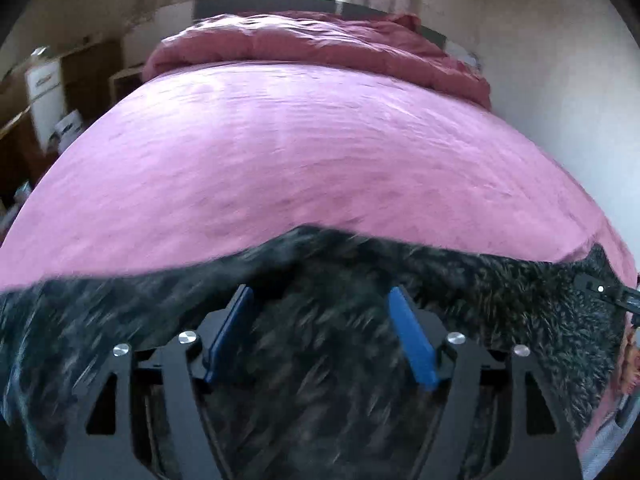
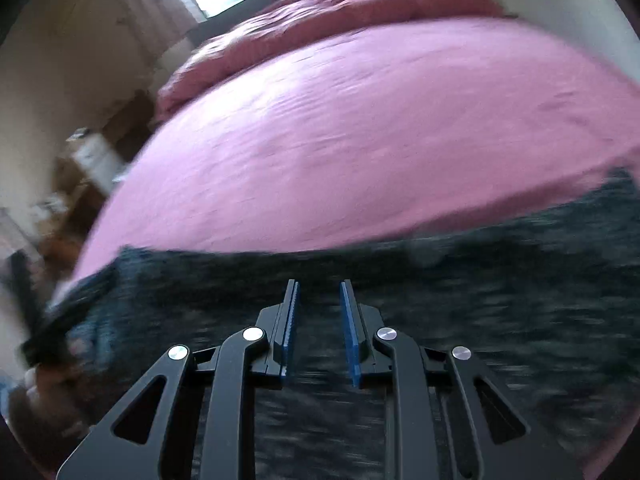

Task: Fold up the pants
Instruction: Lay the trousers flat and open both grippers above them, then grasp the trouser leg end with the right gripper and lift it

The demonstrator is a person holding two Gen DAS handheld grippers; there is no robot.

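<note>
Fold looks early: the dark fuzzy pants (image 1: pixel 312 264) are spread along the near edge of the pink bed (image 1: pixel 304 152), no neat stack visible, most folding judged left to do. Left claw (image 1: pixel 320 332) stands wide open, nothing pinched; fabric lies under and just ahead of its blue pads. Right claw (image 2: pixel 318 328) has a narrow gap, nothing visibly between the pads, pants (image 2: pixel 500 280) under it and stretching off to both sides. Both views blurred, so exact fold lines unclear
</note>
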